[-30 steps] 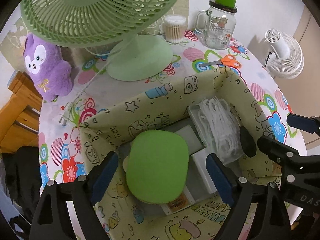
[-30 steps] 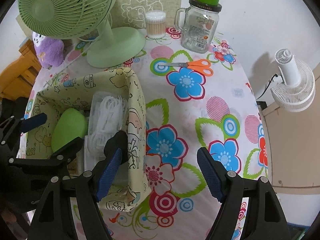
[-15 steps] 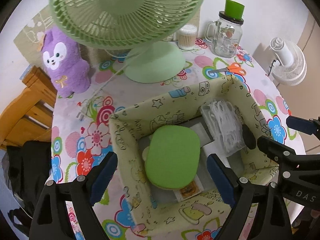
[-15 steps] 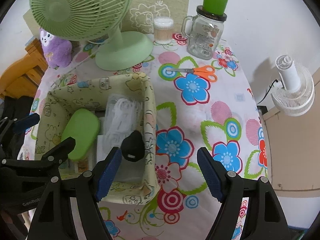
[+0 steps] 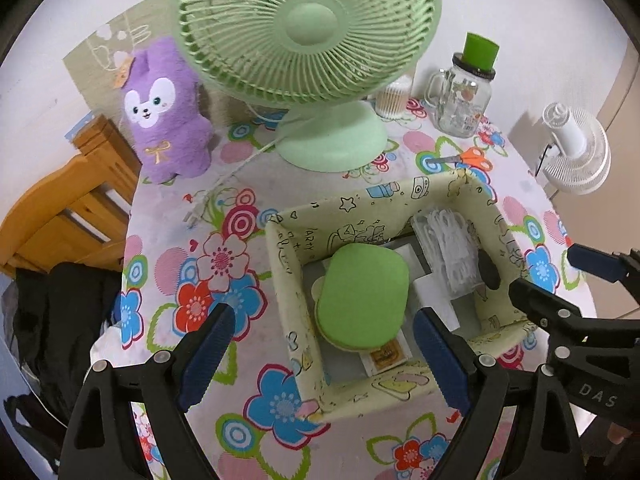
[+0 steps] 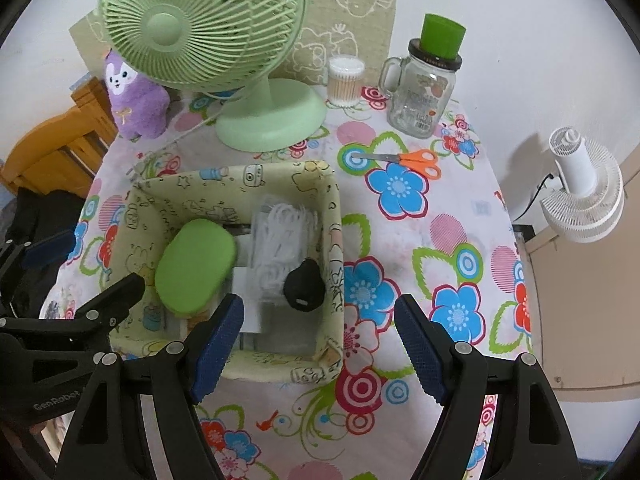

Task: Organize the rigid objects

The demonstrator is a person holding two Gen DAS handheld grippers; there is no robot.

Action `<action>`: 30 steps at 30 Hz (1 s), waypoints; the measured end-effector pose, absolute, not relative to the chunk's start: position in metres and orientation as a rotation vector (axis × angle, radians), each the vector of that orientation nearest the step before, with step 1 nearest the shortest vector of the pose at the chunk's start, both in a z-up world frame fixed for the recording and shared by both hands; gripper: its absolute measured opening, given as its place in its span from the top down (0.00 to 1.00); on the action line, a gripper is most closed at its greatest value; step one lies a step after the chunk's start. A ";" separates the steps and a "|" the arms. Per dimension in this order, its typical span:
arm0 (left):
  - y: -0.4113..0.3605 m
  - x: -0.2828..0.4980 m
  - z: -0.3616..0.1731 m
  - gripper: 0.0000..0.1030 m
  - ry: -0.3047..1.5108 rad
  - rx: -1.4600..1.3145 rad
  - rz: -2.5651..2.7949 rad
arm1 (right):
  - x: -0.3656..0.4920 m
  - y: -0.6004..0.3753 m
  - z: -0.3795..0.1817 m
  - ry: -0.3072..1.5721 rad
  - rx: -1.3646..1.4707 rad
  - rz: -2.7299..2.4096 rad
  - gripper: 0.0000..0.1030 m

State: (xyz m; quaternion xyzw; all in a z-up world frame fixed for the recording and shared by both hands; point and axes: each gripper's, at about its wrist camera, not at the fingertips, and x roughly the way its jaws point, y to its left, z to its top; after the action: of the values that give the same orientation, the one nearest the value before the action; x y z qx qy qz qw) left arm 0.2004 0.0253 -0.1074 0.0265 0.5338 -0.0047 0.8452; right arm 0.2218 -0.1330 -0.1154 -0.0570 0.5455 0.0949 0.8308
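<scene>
A pale yellow fabric storage box (image 5: pixel 292 280) (image 6: pixel 334 216) stands on the flowered table. Inside lie a green oval case (image 5: pixel 362 300) (image 6: pixel 194 264), a clear packet of white cords (image 5: pixel 450 248) (image 6: pixel 280 232), a small black object (image 5: pixel 490 274) (image 6: pixel 304 286) and white flat boxes (image 5: pixel 434 300). My left gripper (image 5: pixel 320 356) is open and empty above the box's near left side. My right gripper (image 6: pixel 318 344) is open and empty above the box's near right corner.
A green desk fan (image 5: pixel 308 32) (image 6: pixel 200 20), a purple plush toy (image 5: pixel 166 110) (image 6: pixel 134 98), a cotton swab tub (image 6: pixel 346 80), a glass jar with a green cup on top (image 6: pixel 426 80) and orange scissors (image 6: pixel 412 160) stand behind the box. A white fan (image 6: pixel 580 188) is off the table's right edge.
Both grippers have pulled back and up from the box, so it looks smaller and farther. The black object now lies in the box, clear of the right gripper's fingers.
</scene>
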 end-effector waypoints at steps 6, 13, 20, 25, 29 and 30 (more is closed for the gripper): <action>0.032 0.186 -0.093 0.09 1.100 0.041 -0.003 | 0.207 -0.128 -0.102 1.130 -0.118 0.185 0.20; 0.041 0.168 -0.076 0.08 1.058 -0.019 -0.010 | 0.182 -0.129 -0.084 1.094 -0.108 0.153 0.12; 0.037 0.146 -0.064 0.05 1.031 -0.022 -0.008 | 0.161 -0.134 -0.070 1.066 -0.117 0.147 0.11; 0.032 0.125 -0.053 0.03 1.002 -0.017 0.034 | 0.149 -0.141 -0.061 1.036 -0.106 0.193 0.11; 0.026 0.109 -0.042 0.01 0.994 -0.017 0.064 | 0.137 -0.146 -0.050 1.011 -0.111 0.231 0.11; 0.024 0.105 -0.039 0.01 0.991 -0.012 0.068 | 0.134 -0.147 -0.047 1.003 -0.116 0.234 0.11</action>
State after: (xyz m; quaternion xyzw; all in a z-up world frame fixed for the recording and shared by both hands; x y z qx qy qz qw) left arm 0.1049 0.0244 -0.0390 -0.0059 0.4753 0.0325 0.8792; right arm 0.1338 -0.1467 -0.0475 -0.0552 0.4793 0.1117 0.8688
